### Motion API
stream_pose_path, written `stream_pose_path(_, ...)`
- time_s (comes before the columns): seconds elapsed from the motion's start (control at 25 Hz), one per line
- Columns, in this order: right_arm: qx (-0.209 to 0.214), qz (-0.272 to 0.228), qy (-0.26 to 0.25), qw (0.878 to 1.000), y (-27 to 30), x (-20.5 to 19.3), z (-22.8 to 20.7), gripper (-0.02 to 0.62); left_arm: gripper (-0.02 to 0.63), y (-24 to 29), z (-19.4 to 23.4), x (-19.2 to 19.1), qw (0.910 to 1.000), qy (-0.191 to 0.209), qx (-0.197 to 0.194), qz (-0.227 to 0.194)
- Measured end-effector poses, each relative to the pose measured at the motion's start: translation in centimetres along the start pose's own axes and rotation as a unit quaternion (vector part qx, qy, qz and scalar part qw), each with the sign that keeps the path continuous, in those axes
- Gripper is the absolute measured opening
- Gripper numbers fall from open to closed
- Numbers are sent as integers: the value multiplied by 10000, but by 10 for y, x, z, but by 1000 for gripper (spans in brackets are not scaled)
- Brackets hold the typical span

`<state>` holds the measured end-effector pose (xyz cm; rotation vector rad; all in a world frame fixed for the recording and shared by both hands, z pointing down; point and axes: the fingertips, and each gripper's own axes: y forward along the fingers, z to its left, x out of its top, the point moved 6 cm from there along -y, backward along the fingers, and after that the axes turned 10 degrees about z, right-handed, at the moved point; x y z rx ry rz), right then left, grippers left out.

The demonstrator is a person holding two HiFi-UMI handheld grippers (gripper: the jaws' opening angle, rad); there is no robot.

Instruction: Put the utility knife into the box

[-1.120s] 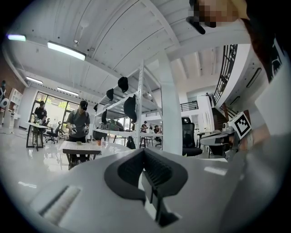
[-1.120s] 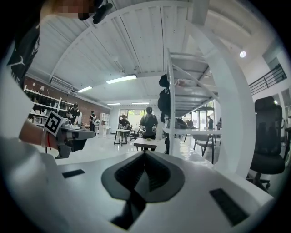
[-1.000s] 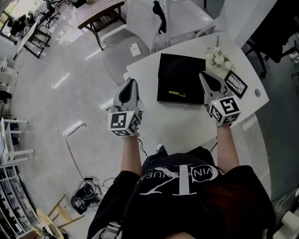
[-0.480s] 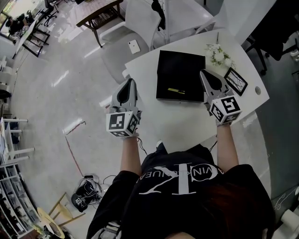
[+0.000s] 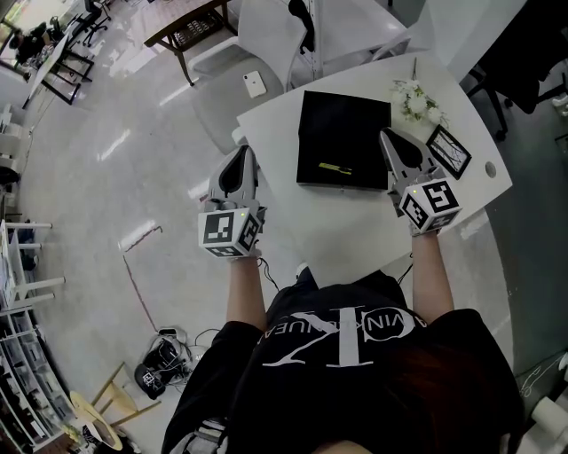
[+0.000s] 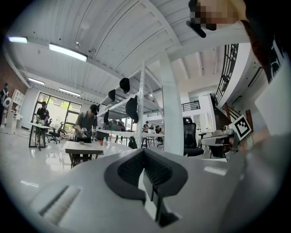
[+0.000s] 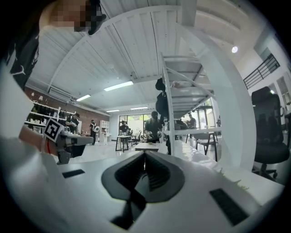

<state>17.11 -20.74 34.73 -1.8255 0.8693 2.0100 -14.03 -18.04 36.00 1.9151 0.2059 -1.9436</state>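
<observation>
A flat black box [image 5: 343, 138] lies on the white table [image 5: 355, 230]. A small yellow-green utility knife [image 5: 335, 168] rests on the box's black surface near its front edge. My left gripper [image 5: 240, 155] hangs just off the table's left edge, left of the box, with jaws shut and nothing in them. My right gripper [image 5: 389, 138] is over the table by the box's right front corner, also shut and empty. The left gripper view [image 6: 144, 153] and right gripper view [image 7: 145, 154] each show closed jaws against the room, with no box or knife in sight.
White flowers [image 5: 412, 103] and a small framed picture [image 5: 448, 153] stand right of the box. A phone [image 5: 256, 85] lies on a white chair beyond the table's far left. A wooden table [image 5: 188, 25] stands further back. People work at distant tables [image 6: 84, 125].
Almost nothing: both grippers hold their places beside the box, the left one drifting slightly left. The knife and box have not moved.
</observation>
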Motion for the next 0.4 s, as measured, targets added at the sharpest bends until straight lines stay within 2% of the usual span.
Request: stream_pose_path(0.4,31,0,55,10000,3,-1,-2,15,11,-2,5,-3,10000,-35,52,27)
